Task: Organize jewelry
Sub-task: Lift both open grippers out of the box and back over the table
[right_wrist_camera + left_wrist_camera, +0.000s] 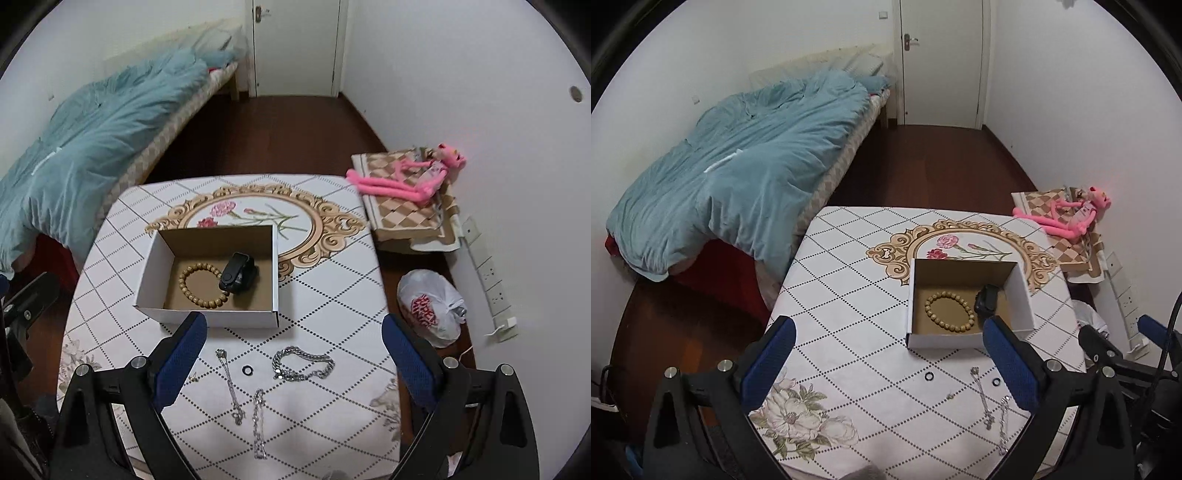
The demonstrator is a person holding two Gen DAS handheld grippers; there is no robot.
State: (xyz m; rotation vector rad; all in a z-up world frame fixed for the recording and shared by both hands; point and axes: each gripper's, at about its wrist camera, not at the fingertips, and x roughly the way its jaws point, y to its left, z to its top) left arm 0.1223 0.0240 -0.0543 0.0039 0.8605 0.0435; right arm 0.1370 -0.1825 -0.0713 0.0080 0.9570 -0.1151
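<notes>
An open white cardboard box (1019,295) (147,273) stands on the table. Inside lie a wooden bead bracelet (948,312) (201,286) and a black smart band (985,298) (236,277). In front of the box lie a thick silver chain bracelet (303,363), two thin silver chains (229,384) (258,422) (982,397) (1003,424), a black ring (246,369) (929,377), a second black ring (996,381) and a tiny earring (192,377). My left gripper (886,362) is open and empty above the table. My right gripper (293,354) is open and empty above the loose jewelry.
The table (849,295) (332,288) has a white diamond-pattern cloth. A bed with a blue duvet (738,177) is on the left. A pink plush toy (413,177) lies on a checkered cushion at right. A white plastic bag (430,306) sits on the floor.
</notes>
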